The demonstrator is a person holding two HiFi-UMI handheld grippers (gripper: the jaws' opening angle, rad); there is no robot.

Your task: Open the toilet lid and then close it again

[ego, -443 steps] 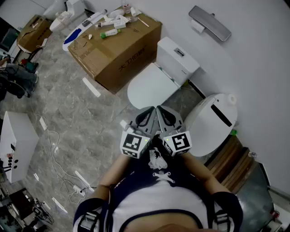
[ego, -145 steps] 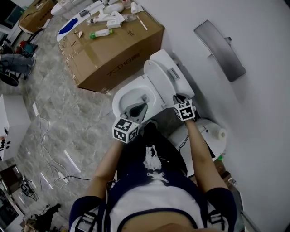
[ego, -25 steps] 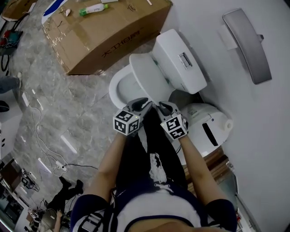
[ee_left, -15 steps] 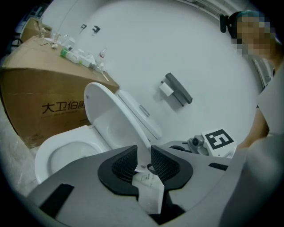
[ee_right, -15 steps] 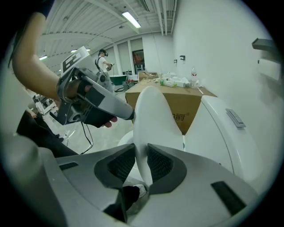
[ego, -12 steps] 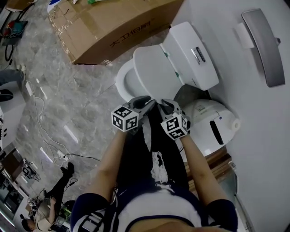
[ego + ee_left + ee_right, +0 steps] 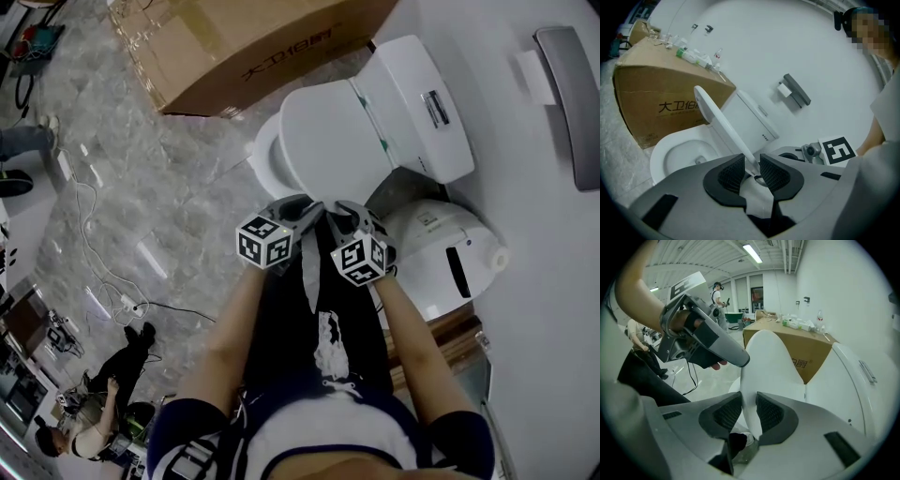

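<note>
Toilet (image 7: 427,103) against wall, bowl part-exposed. Lid (image 7: 328,131) approx half-way, tilted over bowl; reads as closing leg of task. L hand-held gripper (image 7: 751,169) pinches Lid's front edge. R hand-held gripper (image 7: 750,411) has same rim btwn pads, touching both, jaws just been widening. Two-sided hold prob. meant to lower it slowly, w/o slam.

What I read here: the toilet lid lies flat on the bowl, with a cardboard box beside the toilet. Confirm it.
Wrong: the toilet lid stands tilted, partly raised over the open bowl, as the left gripper view shows. The cardboard box does stand beside it.
</note>
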